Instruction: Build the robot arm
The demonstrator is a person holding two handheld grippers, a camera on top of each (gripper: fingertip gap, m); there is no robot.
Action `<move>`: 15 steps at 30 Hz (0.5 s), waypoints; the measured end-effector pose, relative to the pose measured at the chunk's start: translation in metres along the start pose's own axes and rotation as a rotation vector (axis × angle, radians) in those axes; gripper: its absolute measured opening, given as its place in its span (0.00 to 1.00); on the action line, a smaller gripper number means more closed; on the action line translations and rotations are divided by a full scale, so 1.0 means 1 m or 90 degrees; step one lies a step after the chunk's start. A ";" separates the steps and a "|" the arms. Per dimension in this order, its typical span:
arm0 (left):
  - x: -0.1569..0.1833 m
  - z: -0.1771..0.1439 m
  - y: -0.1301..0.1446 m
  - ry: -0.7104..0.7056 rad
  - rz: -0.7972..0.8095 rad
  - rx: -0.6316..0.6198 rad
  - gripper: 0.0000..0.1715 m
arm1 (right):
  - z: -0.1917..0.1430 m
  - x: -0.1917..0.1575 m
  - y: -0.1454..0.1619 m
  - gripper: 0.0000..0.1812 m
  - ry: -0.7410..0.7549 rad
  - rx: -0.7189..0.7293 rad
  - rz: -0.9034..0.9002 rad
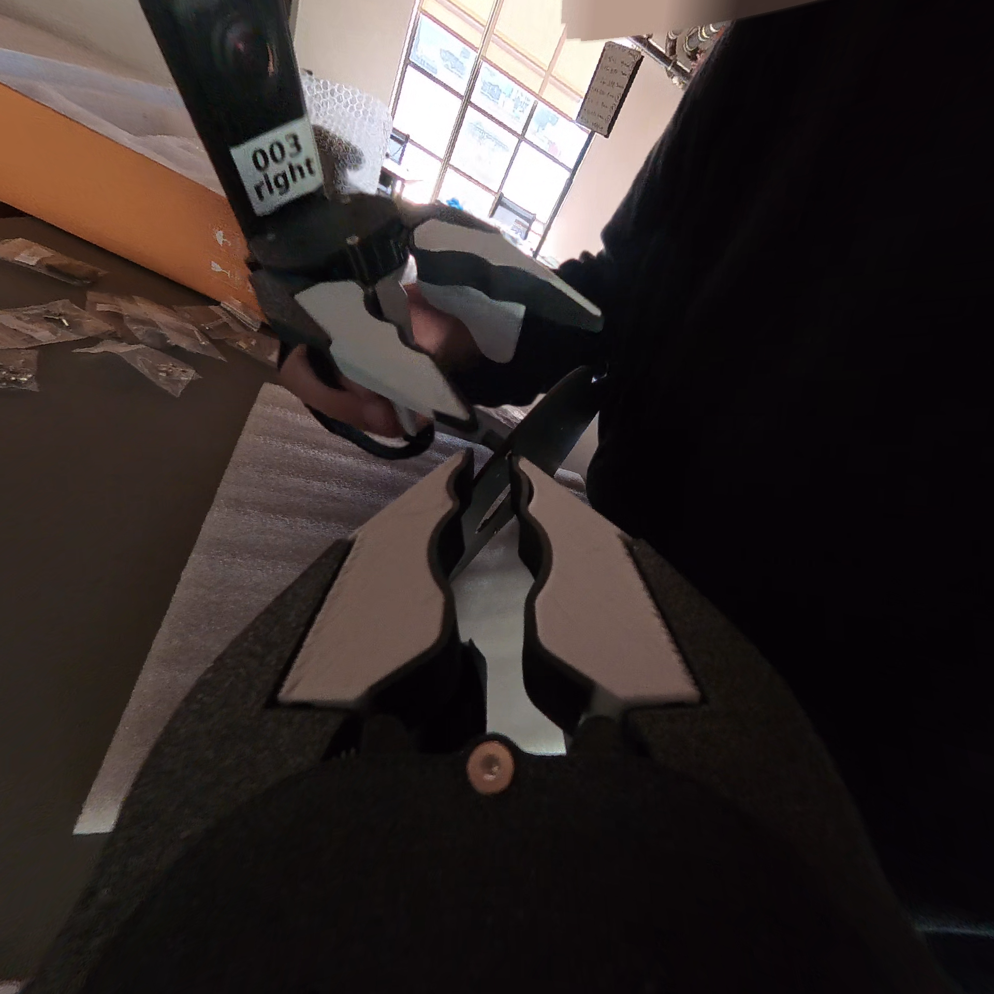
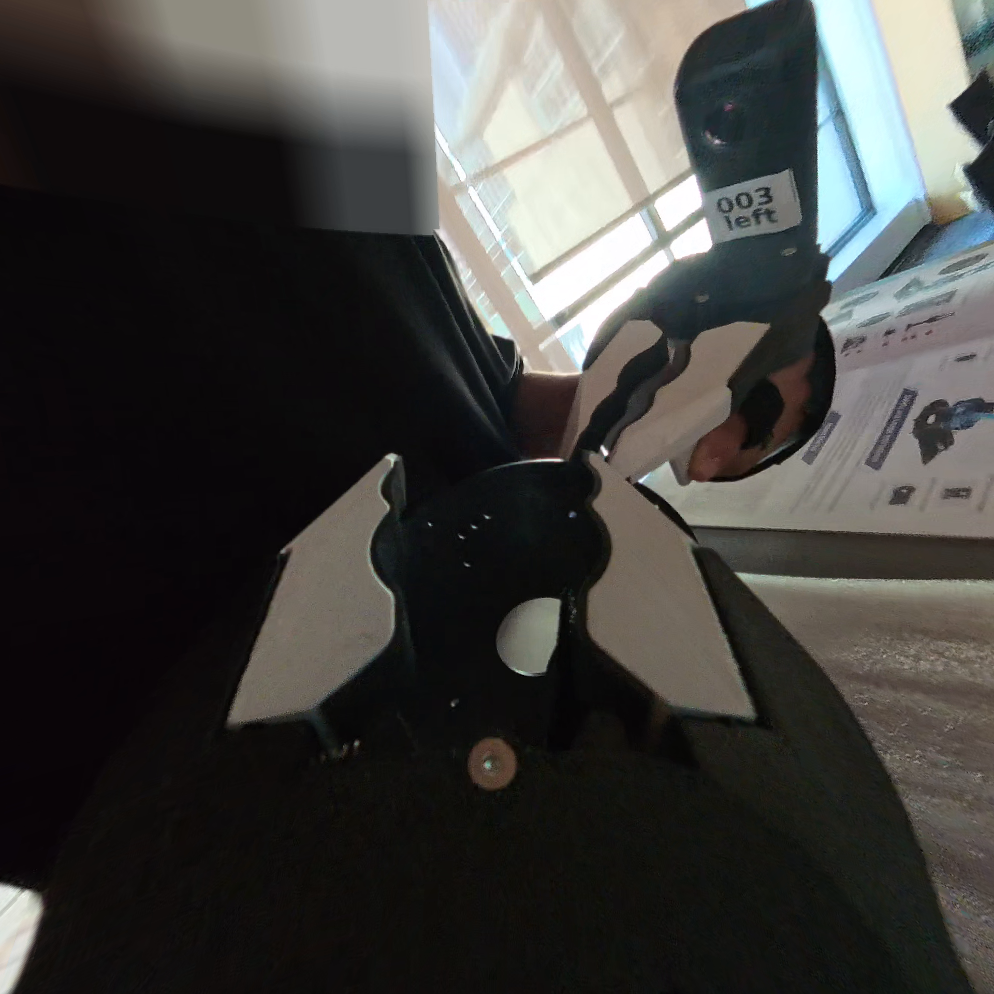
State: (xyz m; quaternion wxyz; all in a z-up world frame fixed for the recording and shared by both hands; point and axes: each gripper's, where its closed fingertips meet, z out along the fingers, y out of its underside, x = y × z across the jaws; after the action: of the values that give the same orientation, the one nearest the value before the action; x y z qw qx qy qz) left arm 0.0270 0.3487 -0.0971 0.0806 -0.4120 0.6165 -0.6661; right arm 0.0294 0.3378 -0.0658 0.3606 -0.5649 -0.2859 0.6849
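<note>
- Plate (image 2: 484,565): black, flat, thin, with one large round hole and several small ones. It is held in the air, close before a person (image 1: 807,376) in black. No writing is seen on it.
- Left gripper (image 1: 492,462): its fingers are drawn nearly together and clamped on the plate's thin edge, seen edge-on in the left wrist view. A white label (image 2: 750,207) with dark print is carried on its camera stem. It is gripped by the left hand (image 2: 715,452).
- Right gripper (image 2: 492,462): its fingers are set wide apart, with the plate's broad face between them. Whether the pads press on the plate's rims cannot be told. A white printed label (image 1: 277,172) is fixed on its stem. It is gripped by the right hand (image 1: 344,392).
- Table (image 1: 107,538): brown. A white foam sheet (image 1: 279,527) is laid along it below both grippers, and its straight left edge is seen. Bare tabletop is left beside that edge.
- Bags (image 1: 150,333): small, clear and scattered at the far left, well apart from the grippers.
- Orange panel (image 1: 107,183): it is set behind the bags.
- Bubble wrap (image 1: 349,107): it is seen behind the right gripper's stem.
- Window (image 1: 495,118): gridded and bright. A dark board (image 1: 610,89) with writing is hung beside it.
- Poster (image 2: 887,430): printed with pictures and text, too blurred to read.
</note>
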 end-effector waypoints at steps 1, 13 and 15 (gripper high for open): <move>0.000 0.000 0.000 0.000 -0.001 0.002 0.07 | 0.000 0.001 0.003 0.36 0.006 0.010 -0.002; -0.003 0.001 0.000 -0.002 -0.006 0.003 0.08 | 0.003 0.001 0.008 0.36 -0.012 0.048 0.000; -0.004 0.002 -0.001 -0.011 0.000 0.001 0.08 | 0.000 0.003 0.008 0.35 -0.008 0.047 0.001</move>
State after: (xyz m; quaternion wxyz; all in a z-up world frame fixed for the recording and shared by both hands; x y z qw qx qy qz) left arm 0.0311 0.3503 -0.0987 0.0863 -0.4173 0.6153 -0.6632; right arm 0.0277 0.3351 -0.0739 0.3791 -0.5472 -0.2619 0.6987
